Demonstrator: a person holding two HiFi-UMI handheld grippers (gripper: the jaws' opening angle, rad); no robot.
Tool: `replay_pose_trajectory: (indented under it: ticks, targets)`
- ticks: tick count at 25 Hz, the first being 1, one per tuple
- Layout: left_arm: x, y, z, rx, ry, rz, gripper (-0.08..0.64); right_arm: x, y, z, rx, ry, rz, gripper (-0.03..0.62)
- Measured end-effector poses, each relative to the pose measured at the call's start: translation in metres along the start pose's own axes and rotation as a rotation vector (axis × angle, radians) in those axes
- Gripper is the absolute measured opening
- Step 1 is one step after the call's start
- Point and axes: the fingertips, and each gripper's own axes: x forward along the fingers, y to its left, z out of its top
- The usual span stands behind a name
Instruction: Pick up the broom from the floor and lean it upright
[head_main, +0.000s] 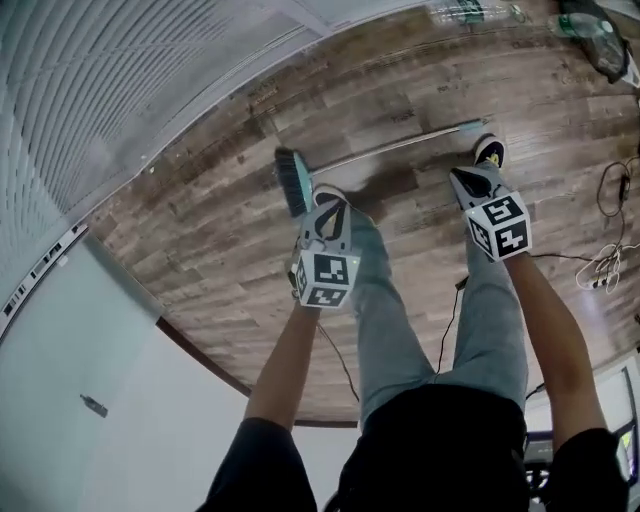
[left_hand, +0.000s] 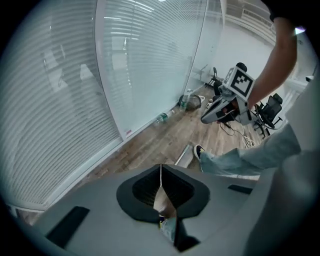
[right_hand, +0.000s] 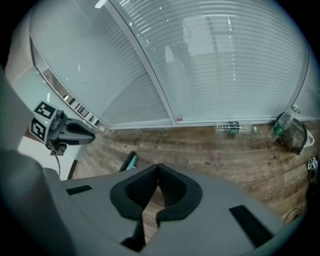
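The broom lies flat on the wooden floor: teal brush head (head_main: 292, 181) at the left, thin pale handle (head_main: 400, 146) running right toward a shoe (head_main: 488, 150). My left gripper (head_main: 330, 203) hangs shut and empty above the floor just right of the brush head. The right gripper (head_main: 463, 180) is also shut and empty, just on the near side of the handle's far end. In the left gripper view the shut jaws (left_hand: 160, 169) point at the floor near the handle (left_hand: 184, 155). From the right gripper view, the jaws (right_hand: 158, 169) are shut, with the brush head (right_hand: 130, 161) to their left.
A glass wall with blinds (head_main: 120, 90) runs along the far side. Plastic bottles (right_hand: 235, 128) and a dark bag (right_hand: 295, 134) lie at its foot. Cables (head_main: 605, 265) trail over the floor at the right. The person's legs (head_main: 385, 300) stand close to the broom. Office chairs (left_hand: 270, 107) stand farther off.
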Motion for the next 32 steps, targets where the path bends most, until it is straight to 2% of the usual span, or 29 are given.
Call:
replay_pose_trajectory:
  ticks: [3,6,10,11,15,17,19,22,24,26,30,32]
  targets:
    - [0.030,-0.001,-0.043,0.019,0.064,-0.028,0.023,0.049,-0.014,-0.042,-0.005,0.111,-0.025,0.016]
    - [0.081,-0.008,-0.060,0.059,0.120,-0.059,0.023,0.081,-0.041,-0.070,0.019,0.184,-0.048,0.017]
    - [0.154,-0.025,-0.081,0.191,0.196,-0.148,0.023,0.114,-0.078,-0.097,0.083,0.230,-0.069,0.017]
    - [0.166,-0.026,-0.090,0.197,0.224,-0.158,0.023,0.122,-0.079,-0.106,0.076,0.255,-0.058,0.017]
    - [0.206,-0.021,-0.117,0.084,0.303,-0.134,0.024,0.151,-0.074,-0.133,-0.092,0.351,0.020,0.017]
    - [0.225,-0.021,-0.119,0.025,0.298,-0.120,0.025,0.165,-0.073,-0.141,-0.110,0.367,0.051,0.017]
    - [0.241,-0.027,-0.124,0.000,0.299,-0.141,0.025,0.178,-0.079,-0.147,-0.081,0.353,0.052,0.018]
    - [0.263,-0.044,-0.146,0.040,0.357,-0.220,0.031,0.200,-0.087,-0.166,-0.002,0.343,0.064,0.019]
    - [0.279,-0.051,-0.158,0.070,0.386,-0.258,0.114,0.214,-0.090,-0.180,0.061,0.345,0.075,0.021]
    - [0.297,-0.052,-0.166,0.083,0.388,-0.260,0.173,0.225,-0.094,-0.187,0.104,0.333,0.067,0.023]
    - [0.325,-0.049,-0.189,0.096,0.395,-0.224,0.179,0.248,-0.090,-0.204,0.245,0.296,0.066,0.051]
    - [0.345,-0.046,-0.197,0.102,0.404,-0.211,0.179,0.266,-0.095,-0.212,0.317,0.298,0.080,0.101]
